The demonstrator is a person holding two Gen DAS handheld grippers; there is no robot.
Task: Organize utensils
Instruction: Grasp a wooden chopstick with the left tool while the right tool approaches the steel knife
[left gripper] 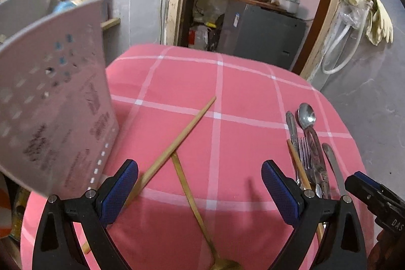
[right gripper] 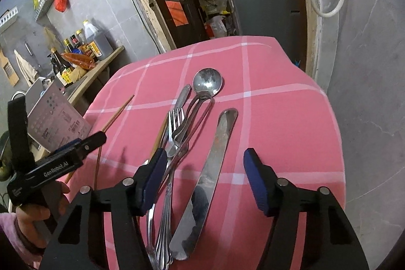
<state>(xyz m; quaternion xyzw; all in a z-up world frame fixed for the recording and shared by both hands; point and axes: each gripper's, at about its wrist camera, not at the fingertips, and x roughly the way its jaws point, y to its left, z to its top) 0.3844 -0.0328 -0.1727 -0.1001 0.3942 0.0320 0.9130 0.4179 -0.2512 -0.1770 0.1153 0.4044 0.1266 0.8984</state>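
Pink checked cloth covers the table point(left gripper: 227, 98), which carries everything. Beside its left edge stands a grey perforated plastic basket point(left gripper: 50, 92), tilted in the left wrist view. The left gripper point(left gripper: 200, 184) hangs spread wide over two wooden chopsticks point(left gripper: 177, 141) and a thin brass-coloured spoon handle point(left gripper: 187, 189) that crosses under the longer stick, gripping nothing. The right gripper point(right gripper: 205, 176) has its jaws apart, astride a steel table knife point(right gripper: 210, 176) without pressing it. Just left of the knife lie a fork point(right gripper: 172, 143), a looped metal tool point(right gripper: 195, 115) and a round-bowled spoon point(right gripper: 207, 81), bunched together and overlapping, with another chopstick point(right gripper: 158, 141) alongside.
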